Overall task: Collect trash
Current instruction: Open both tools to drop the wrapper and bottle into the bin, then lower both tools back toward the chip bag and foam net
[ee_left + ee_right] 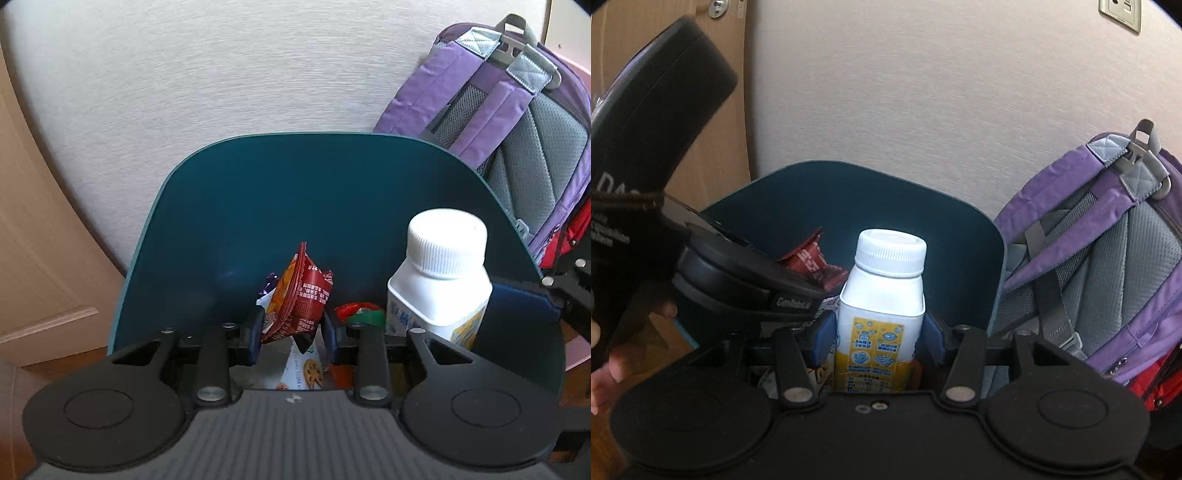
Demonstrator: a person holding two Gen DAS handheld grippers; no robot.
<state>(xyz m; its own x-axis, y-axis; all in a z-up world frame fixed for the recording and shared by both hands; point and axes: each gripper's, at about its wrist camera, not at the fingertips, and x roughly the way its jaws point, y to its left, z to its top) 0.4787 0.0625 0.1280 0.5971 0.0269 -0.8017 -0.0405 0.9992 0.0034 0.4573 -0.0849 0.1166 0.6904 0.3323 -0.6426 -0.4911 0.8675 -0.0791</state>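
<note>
My left gripper [294, 334] is shut on a crumpled red snack wrapper [297, 295], held upright inside the mouth of a dark teal bin [288, 192]. Beneath it lie several other wrappers, one white with cookie pictures [304, 371]. My right gripper [881, 338] is shut on a white plastic bottle [882, 291] with a ribbed cap and a yellow label, also over the teal bin [857, 192]. In the left wrist view the bottle [441, 280] stands to the right, with one blue pad of the right gripper against it. In the right wrist view, the left gripper's body and the red wrapper [809, 258] show at left.
A purple and grey backpack [517, 122] leans on the pale wall right of the bin, seen again as the backpack [1108, 258], with something red [1160, 384] below it. A wooden door panel [33, 266] stands left. A wall socket [1120, 13] is at upper right. A hand [605, 373] shows at lower left.
</note>
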